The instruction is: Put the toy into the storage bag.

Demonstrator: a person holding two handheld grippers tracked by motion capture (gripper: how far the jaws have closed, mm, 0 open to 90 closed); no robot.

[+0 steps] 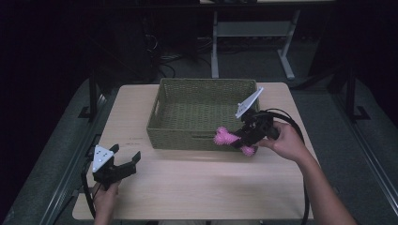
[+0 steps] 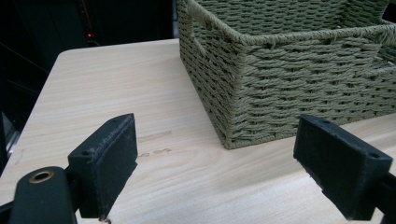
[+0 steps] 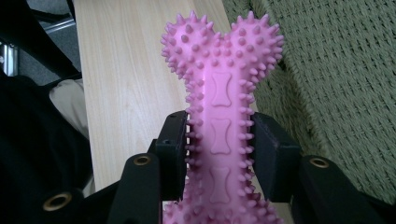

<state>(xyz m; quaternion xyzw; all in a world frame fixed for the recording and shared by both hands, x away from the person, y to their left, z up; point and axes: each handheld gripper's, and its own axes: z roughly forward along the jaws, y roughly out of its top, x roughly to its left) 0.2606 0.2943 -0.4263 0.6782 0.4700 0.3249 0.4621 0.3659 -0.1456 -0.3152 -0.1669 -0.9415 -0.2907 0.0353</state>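
The right gripper clamps the shaft of a pink spiked bone-shaped chew toy, its two black jaws pressed on either side of the toy's narrow middle, as the right gripper view shows. The toy's long axis runs along the jaws, one knobbed end jutting toward 10 o'clock in the high view and overlapping the near wall of the green woven basket just beside its near right corner, the other end hanging at 5 o'clock over the light wooden table. The basket's open interior lies from the toy at roughly 11 o'clock, beyond and above that wall, so the likely next move is a lift over the rim. The left gripper rests at the table's 7 o'clock corner, well apart from the toy, its jaws spread wide and empty, pointing toward the basket's near left corner. The right hand is plainly the nearer one.
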